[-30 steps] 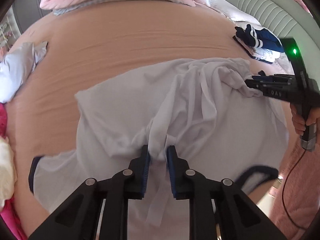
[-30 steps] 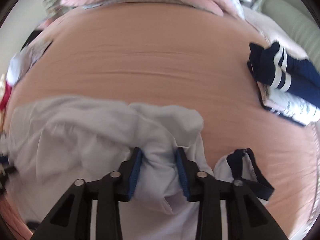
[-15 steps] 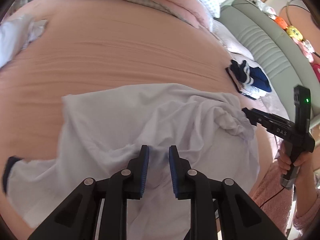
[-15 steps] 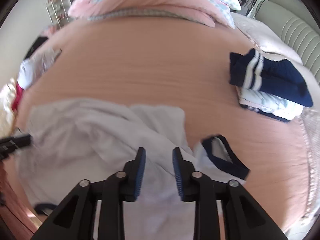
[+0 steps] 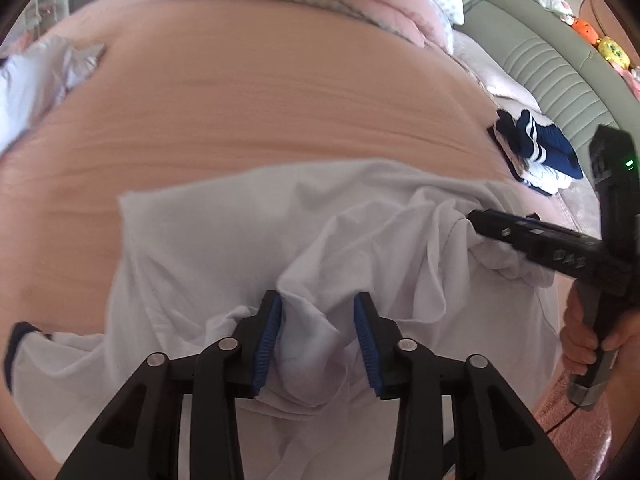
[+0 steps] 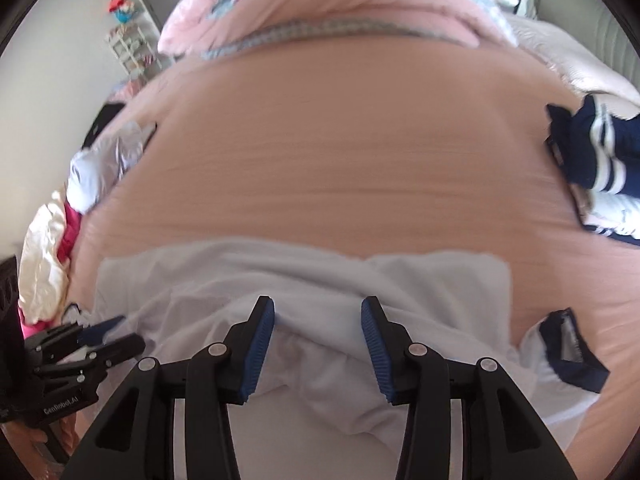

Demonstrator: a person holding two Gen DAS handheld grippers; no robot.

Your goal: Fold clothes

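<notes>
A white shirt (image 5: 220, 248) with navy cuffs (image 6: 572, 344) lies crumpled on the pink bed sheet (image 5: 260, 100). My left gripper (image 5: 318, 320) hangs low over its near part. Its jaws are opening, and a loose fold bulges between the pads without being pinched. From the right wrist view that left gripper (image 6: 120, 340) shows at the shirt's left edge. My right gripper (image 6: 318, 320) is closing over a ridge of the same shirt, pads still apart. In the left wrist view the right gripper (image 5: 476, 218) reaches into bunched cloth at the shirt's right side, a hand (image 5: 580, 340) on its handle.
A folded pile topped by a navy garment with white stripes (image 6: 592, 152) sits at the bed's right edge. Loose white and pink clothes (image 6: 100, 168) lie at the left edge. A pink duvet and pillows (image 6: 320, 8) fill the far end, by a grey padded headboard (image 5: 552, 60).
My left gripper has let go of the fold it pinched a second ago and its jaws stand wider. The right gripper's jaws narrowed, then spread again over the shirt. Both hands shifted.
</notes>
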